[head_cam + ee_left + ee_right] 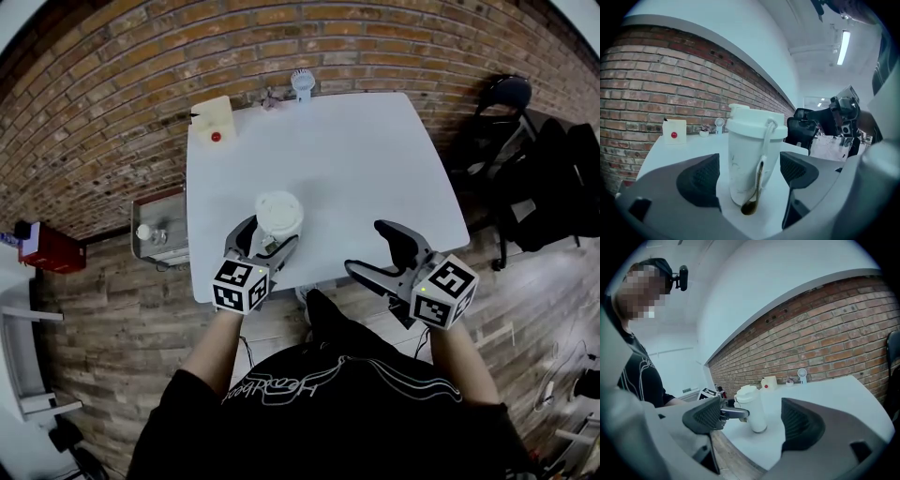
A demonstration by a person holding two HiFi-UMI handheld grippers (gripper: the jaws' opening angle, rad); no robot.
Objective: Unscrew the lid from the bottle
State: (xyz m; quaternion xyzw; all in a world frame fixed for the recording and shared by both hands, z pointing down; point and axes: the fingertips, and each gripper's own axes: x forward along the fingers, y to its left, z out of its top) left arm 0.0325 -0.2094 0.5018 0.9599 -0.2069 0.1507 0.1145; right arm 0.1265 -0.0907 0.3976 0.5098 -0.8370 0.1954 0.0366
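Straddling the white bottle (745, 154) with the left gripper (750, 176), jaws apart, not squeezing; right gripper (754, 420) gaping, empty

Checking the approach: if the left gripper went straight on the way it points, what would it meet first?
The white bottle, upright just ahead, between the left gripper's open fingers, apparently untouched.

bottle (740, 157) smooth white plastic; table (375, 169) matt white; wall (281, 37) rough brick
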